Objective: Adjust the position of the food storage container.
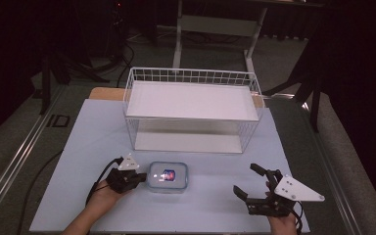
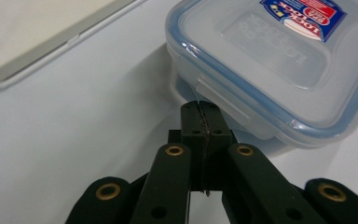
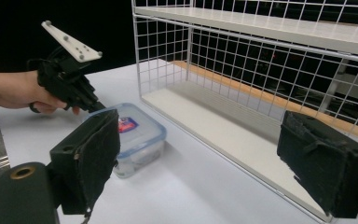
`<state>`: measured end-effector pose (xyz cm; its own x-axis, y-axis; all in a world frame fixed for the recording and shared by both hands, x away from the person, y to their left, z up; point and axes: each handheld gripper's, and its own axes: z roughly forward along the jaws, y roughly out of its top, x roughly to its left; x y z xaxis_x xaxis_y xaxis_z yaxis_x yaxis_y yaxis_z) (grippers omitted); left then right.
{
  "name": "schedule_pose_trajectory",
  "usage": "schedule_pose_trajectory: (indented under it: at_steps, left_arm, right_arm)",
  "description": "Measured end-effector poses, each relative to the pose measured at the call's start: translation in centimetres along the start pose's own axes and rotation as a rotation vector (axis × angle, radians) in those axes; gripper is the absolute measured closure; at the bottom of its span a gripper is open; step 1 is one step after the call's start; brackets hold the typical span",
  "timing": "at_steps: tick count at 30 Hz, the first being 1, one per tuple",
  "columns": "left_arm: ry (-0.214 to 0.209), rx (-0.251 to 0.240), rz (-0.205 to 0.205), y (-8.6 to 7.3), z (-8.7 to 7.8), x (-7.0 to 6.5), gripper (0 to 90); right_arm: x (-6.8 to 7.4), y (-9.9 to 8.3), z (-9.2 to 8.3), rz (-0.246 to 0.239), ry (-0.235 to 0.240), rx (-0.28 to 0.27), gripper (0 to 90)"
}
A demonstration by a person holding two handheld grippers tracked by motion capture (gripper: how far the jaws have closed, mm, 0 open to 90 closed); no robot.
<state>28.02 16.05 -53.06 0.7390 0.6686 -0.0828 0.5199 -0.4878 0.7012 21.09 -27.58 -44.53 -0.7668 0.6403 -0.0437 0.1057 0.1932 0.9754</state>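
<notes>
We see our left gripper [image 2: 200,109], jaws pressed together, tips against the side clasp [image 2: 223,100] of the lidded plastic box [image 2: 279,60].

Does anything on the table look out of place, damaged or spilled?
Nothing stands out. The lidded container lies flat with its lid on, the wire rack stands straight, and no spill shows. The shut left gripper is at the container's side clip.

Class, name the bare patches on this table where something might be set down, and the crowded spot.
Free: the table between container and right gripper; both shelves of the wire rack. Crowded: where the shut left gripper meets the container.
</notes>
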Motion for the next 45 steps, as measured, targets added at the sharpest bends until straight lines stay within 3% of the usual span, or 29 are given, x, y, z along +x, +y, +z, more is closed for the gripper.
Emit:
schedule_pose_trajectory:
  at_steps: [5,8,13,21,23,35,40,45]
  left_arm:
    - [-0.043,-0.012,-0.015,1.0,1.2,-0.3,90.0]
    - [-0.063,-0.008,0.002,1.5,1.9,-1.0,90.0]
    - [-0.088,-0.013,0.001,1.5,2.1,-1.4,90.0]
    - [-0.077,-0.001,0.014,1.4,1.4,-2.1,90.0]
    - [-0.083,0.000,-0.002,1.4,1.5,-2.1,90.0]
    - [-0.102,0.005,0.010,2.5,2.9,-2.8,90.0]
    - [-0.108,0.010,0.041,2.9,3.2,-3.3,90.0]
    - [-0.120,0.003,0.024,3.3,3.9,-3.6,90.0]
  right_arm:
    - [0.1,0.0,-0.1,-0.004,0.000,0.000,13.1]
    - [0.1,0.0,-0.1,-0.004,0.002,-0.004,13.1]
    - [-0.1,-0.1,-0.1,-0.003,0.002,0.000,13.1]
    - [0.0,-0.1,0.1,-0.013,0.005,0.006,13.1]
    - [0.1,-0.1,0.1,-0.009,0.007,0.009,13.1]
    - [-0.2,-0.2,0.1,-0.003,0.011,0.009,13.2]
    - [-0.2,-0.2,0.1,-0.004,0.013,0.009,13.2]
    - [-0.2,-0.2,0.1,-0.005,0.012,0.009,13.2]
